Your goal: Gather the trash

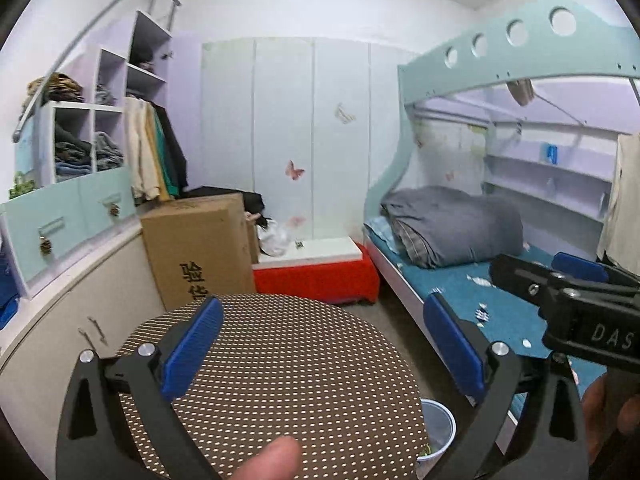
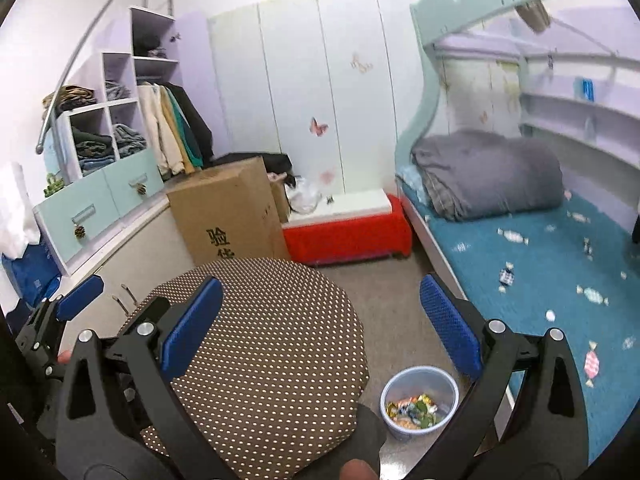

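Bedroom cleanup: the right hand-held gripper (image 2: pixel 320 316) and the left hand-held gripper (image 1: pixel 324 338) both hang released and empty above a dotted brown cushion (image 2: pixel 276 344). Below the right one's right finger, a small bin (image 2: pixel 418 400) on the floor holds wrappers (image 2: pixel 412 410). More wrappers (image 2: pixel 507 274) lie scattered on the blue bed (image 2: pixel 540 264) to its right.

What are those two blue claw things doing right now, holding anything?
Left gripper: fingers spread wide open, holding nothing, above the dotted cushion.
Right gripper: fingers also wide open, nothing between them.
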`<state>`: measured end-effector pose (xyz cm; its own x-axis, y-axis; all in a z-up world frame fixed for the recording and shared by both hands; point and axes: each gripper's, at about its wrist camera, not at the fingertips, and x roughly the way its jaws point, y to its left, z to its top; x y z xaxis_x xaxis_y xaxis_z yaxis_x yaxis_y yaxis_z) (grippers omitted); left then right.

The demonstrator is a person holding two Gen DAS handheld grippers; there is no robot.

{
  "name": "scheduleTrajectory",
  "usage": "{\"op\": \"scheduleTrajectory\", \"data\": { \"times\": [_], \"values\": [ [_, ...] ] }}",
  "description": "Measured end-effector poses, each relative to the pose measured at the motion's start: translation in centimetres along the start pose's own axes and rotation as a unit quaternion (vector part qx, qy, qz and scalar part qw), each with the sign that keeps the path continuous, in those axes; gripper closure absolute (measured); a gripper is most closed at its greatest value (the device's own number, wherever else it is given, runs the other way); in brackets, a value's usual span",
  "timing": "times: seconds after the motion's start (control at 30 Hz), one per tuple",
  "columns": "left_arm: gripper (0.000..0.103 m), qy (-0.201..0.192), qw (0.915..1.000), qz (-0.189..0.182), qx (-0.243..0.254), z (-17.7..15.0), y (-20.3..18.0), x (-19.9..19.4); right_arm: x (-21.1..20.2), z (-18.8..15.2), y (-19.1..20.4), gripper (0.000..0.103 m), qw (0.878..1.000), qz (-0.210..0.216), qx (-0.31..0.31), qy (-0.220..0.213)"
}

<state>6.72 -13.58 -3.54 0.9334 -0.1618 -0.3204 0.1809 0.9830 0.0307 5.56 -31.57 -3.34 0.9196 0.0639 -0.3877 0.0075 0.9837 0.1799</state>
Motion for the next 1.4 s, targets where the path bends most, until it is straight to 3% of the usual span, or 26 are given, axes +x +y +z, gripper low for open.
{"op": "scheduleTrajectory", "data": {
  "times": [0.33, 0.63, 1.4],
  "values": [
    [0.005, -0.038, 0.9987, 0.019, -0.028, 0.3, 3.6, -5.4, -4.6, 0.0, 4.6, 0.006, 0.998, -0.011, -0.039, -0.057],
    [0.005, -0.054, 0.9973, 0.021, -0.045, 0.3, 5.7, -7.8, -6.2, -0.1, 6.8, 0.006, 0.995, -0.017, -0.06, -0.08],
    [0.005, -0.063, 0.9967, 0.027, -0.042, 0.0, 6.3, -8.6, -7.3, -0.4, 7.5, 0.006, 0.994, -0.029, -0.05, -0.094]
  ]
}}
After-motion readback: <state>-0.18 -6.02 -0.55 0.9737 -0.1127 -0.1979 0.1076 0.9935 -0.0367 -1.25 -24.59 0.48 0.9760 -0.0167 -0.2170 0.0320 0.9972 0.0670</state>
